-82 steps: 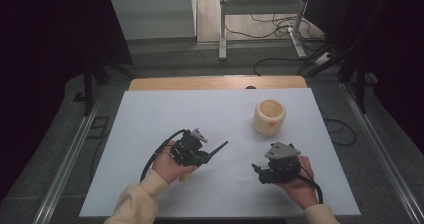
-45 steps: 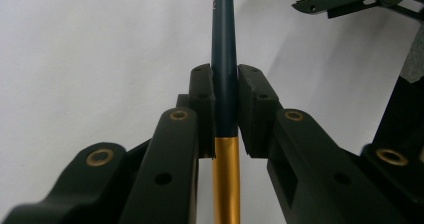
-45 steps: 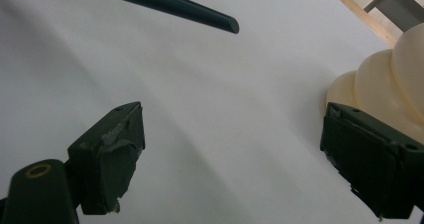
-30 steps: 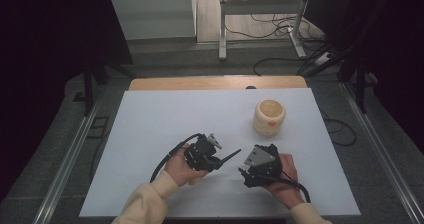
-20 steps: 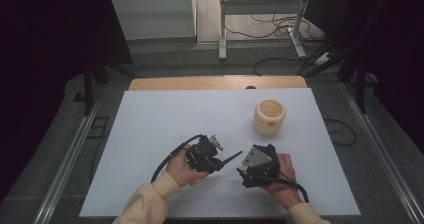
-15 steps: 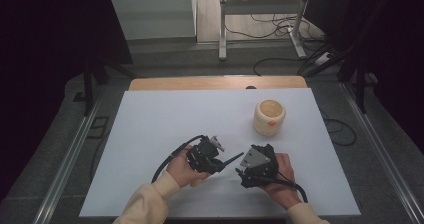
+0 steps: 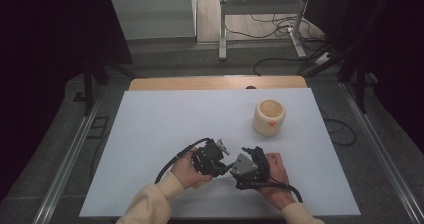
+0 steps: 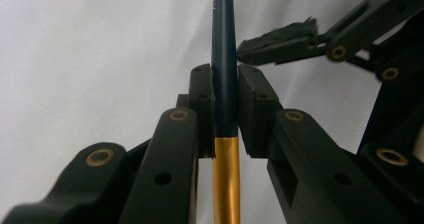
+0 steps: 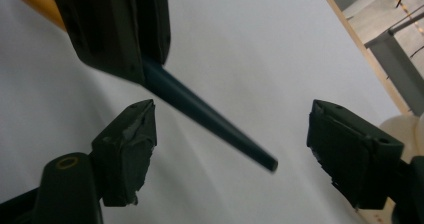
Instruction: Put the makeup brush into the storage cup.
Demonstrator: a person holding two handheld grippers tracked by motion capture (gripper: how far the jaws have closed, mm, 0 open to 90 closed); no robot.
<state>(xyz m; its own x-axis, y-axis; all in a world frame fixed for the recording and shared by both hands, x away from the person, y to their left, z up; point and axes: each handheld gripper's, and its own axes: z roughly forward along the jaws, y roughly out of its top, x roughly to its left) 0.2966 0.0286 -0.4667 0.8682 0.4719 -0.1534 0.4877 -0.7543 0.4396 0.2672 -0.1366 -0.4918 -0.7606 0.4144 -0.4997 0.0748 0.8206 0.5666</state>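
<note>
— Paintbrush (image 8: pixel 223 59) sits clamped in our left gripper (image 7: pixel 214 158), low and about mid-width on the white table (image 7: pixel 160 129). What else do we have around it?

— Going left to right: open white surface, then the left gripper's cable looping back toward our sleeve, then the two grippers almost nose to nose, and farther right and up, well apart, a cream cup (image 7: pixel 269 117) with a small orange mark on its side. Nothing lies between the brush and our right gripper (image 7: pixel 239 160).

— How does the brush look?

— In the left gripper view we see a dark blue-green handle that runs up between the pads, with a gold ferrule (image 8: pixel 226 174) just below them. The left jaws are closed tight on the handle right above that gold band. In the right gripper view the handle tapers to a blunt dark tip (image 9: pixel 270 165).

— And our right jaws?

— They stand wide apart and have just been closing a little. The handle's tip points into the gap between them, touching neither pad as far as we can tell.

— Room to move?

— Plenty of bare table to the left and ahead. The near edge lies just under our wrists, a wooden strip (image 7: pixel 215 82) borders the far edge, and the cup stands near the right side.
</note>
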